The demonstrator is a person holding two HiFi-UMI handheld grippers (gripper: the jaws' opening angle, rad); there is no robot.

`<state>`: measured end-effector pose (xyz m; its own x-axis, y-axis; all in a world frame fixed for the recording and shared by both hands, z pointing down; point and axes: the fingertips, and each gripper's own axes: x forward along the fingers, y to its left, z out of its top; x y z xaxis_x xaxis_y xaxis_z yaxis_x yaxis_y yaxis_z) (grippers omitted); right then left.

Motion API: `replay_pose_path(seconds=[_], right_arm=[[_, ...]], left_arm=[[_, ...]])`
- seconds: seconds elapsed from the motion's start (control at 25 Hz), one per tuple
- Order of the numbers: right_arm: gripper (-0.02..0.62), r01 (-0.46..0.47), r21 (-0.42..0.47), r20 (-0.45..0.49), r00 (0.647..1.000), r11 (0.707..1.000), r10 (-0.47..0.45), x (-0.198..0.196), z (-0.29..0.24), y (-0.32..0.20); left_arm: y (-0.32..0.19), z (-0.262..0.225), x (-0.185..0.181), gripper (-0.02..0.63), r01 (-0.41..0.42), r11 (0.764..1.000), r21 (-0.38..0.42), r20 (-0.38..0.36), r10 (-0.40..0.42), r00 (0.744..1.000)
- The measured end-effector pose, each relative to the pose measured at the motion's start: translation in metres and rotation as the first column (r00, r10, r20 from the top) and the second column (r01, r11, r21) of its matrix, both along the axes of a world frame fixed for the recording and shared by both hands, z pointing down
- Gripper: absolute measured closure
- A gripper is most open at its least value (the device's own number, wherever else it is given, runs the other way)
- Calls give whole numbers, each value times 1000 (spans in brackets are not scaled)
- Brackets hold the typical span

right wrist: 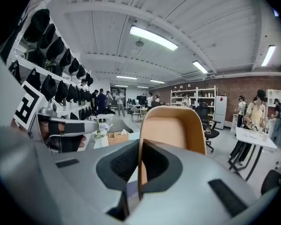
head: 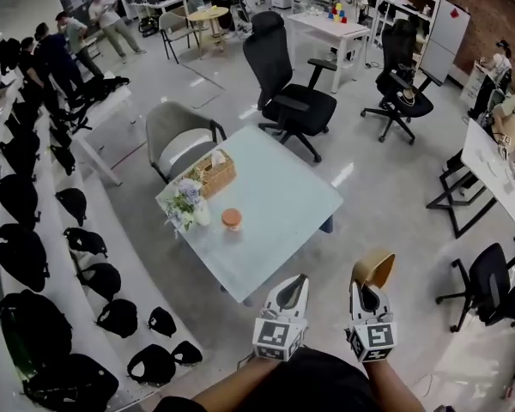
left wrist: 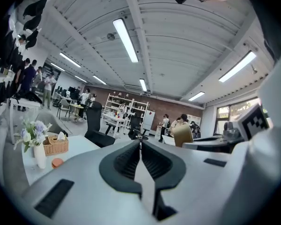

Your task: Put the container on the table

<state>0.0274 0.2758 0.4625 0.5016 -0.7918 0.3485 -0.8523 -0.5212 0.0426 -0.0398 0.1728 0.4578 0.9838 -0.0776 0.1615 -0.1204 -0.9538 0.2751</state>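
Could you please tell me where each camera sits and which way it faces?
Head view: on the person's head, looking steeply down at the table; forearms, left gripper and right gripper show at the bottom.
Left gripper view: on the left gripper, looking along its shut jaws towards the wicker basket; right gripper at right.
Right gripper view: on the right gripper, looking along jaws shut on the tan container; left gripper at left.
All three show the tan container and wicker basket.

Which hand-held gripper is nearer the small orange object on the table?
Left. The left hand-held gripper is off the near corner of the table, closer to the orange object; the right hand-held gripper, shut on the tan container, is farther out over the floor.
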Motion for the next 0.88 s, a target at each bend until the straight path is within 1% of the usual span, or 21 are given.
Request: replay_pose_path(seconds=[0.24,0.32,0.4,0.56,0.76,0.88], right_arm=[[589,19,3,-7,1000,1000,-19,16,14,-52],[589,17,-12,10,1000,1000,-17,19,23,-60],[589,13,-20,24,1000,1000,-12,23,28,-62],[589,8,-18,44,999,1000,-7,35,31,-76],[589,98,-3,59,993,995,-98,40,39,-110],[589,148,4,65,987,989,-148,53,41,-133]], left_arm=[[-48,7,20,592,-29,999,17,-8,29,1000],[-62,11,23,592,-16,1000,20,5,16,1000],[-68,16,26,592,-3,1000,4,15,3,1000],[-78,21,30,592,15,1000,0,20,-15,1000],[-94,27,37,592,62,998,-26,15,-61,998],[-108,30,44,592,104,994,-20,35,-103,994]])
